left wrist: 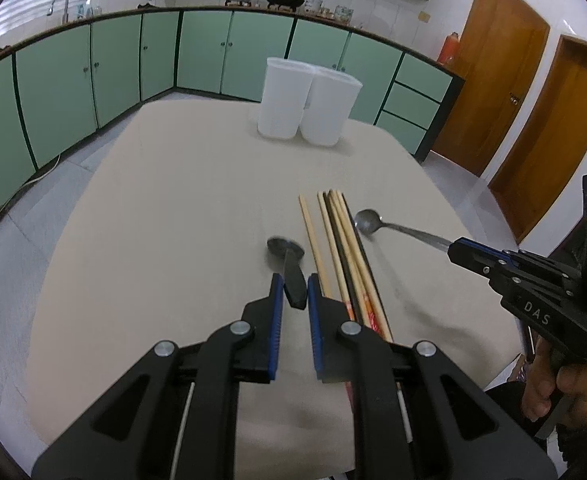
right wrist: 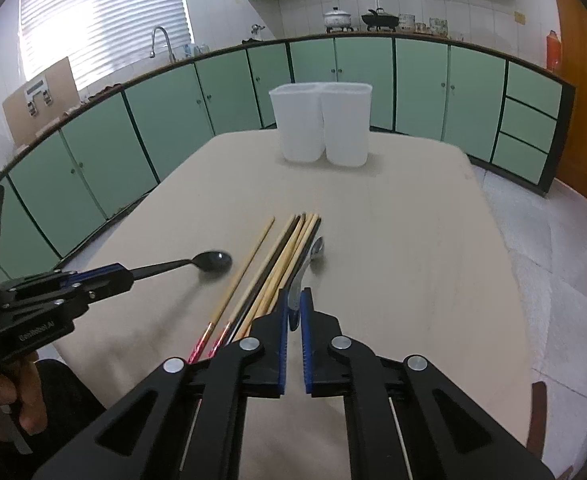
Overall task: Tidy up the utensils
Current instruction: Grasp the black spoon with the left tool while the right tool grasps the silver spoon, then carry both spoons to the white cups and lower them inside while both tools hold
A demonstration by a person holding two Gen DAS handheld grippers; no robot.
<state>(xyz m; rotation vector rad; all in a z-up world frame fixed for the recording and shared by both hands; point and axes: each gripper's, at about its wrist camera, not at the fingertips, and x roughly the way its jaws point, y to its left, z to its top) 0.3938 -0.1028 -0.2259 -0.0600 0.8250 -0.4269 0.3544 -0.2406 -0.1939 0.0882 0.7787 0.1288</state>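
Your left hand-held gripper (left wrist: 291,290) pinches the black spoon (left wrist: 287,254) by its handle, and your right hand-held gripper (right wrist: 293,308) pinches the silver spoon (right wrist: 311,258) the same way. Chopsticks (left wrist: 341,248) lie between them on the tabletop (left wrist: 173,200). Both white bins (right wrist: 321,124) wait far ahead, probably so you can drop things in.

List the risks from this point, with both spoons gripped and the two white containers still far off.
1. The left gripper pinches the black spoon only at its handle end, so it may pivot or slip.
2. The right gripper holds the metal spoon right beside the chopsticks; lifting could scatter them.
3. The white containers touch, so a spoon could land in the wrong one.
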